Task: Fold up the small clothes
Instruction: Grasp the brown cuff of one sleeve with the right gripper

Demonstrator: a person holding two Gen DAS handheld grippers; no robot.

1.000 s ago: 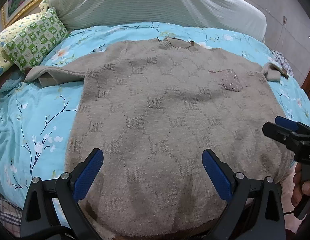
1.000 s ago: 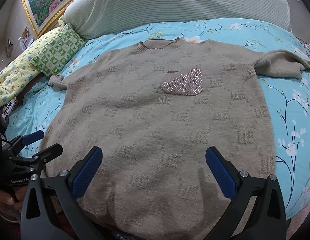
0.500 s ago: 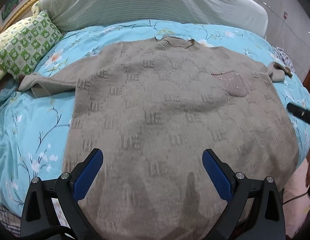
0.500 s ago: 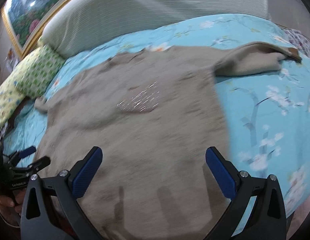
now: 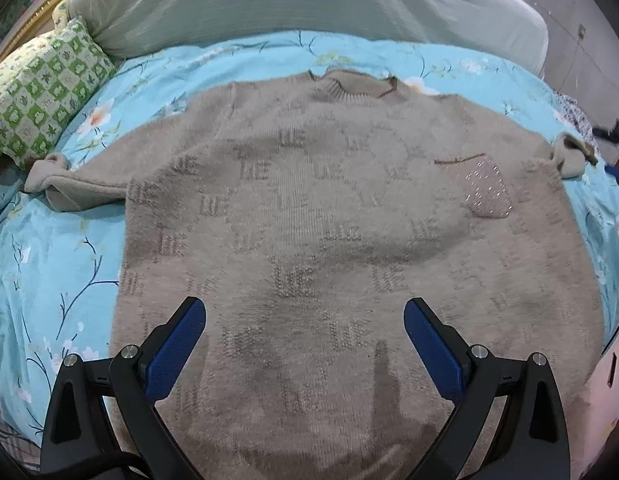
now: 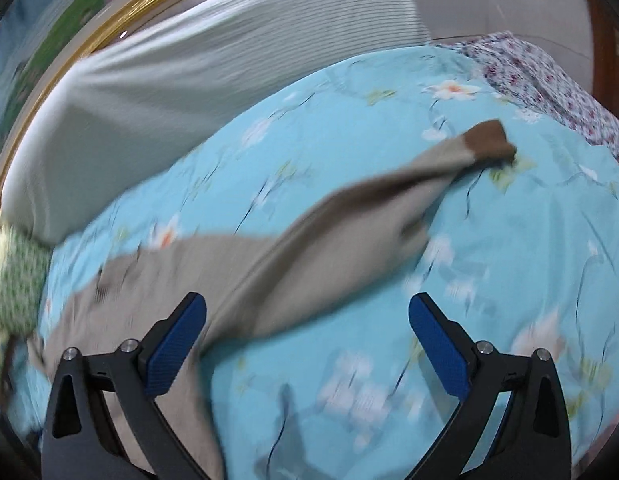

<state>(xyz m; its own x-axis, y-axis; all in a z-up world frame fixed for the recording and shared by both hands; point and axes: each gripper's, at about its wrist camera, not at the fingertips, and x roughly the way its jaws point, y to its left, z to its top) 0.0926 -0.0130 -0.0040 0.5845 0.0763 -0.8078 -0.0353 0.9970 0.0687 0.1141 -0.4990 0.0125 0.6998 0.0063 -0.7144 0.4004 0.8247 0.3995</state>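
Note:
A beige knit sweater (image 5: 329,240) lies flat, front up, on the blue floral bedspread (image 5: 49,280), collar at the far side and a sparkly chest pocket (image 5: 485,192) at the right. My left gripper (image 5: 305,340) is open and empty above the sweater's lower middle. My right gripper (image 6: 307,340) is open and empty, hovering over the bedspread (image 6: 509,260) beside the sweater's right sleeve (image 6: 349,224), whose brown cuff (image 6: 489,140) lies farther off. The right wrist view is blurred.
A large striped grey-green pillow (image 5: 309,4) lies across the head of the bed. A green checked pillow (image 5: 41,88) sits at the far left. A purple floral cloth (image 6: 549,80) lies at the bed's far right edge. A gold picture frame (image 6: 89,40) hangs behind.
My right gripper has swung right, from over the sweater's body to the right sleeve and bare bedspread. My left gripper has drifted slightly forward over the sweater. Both stayed open.

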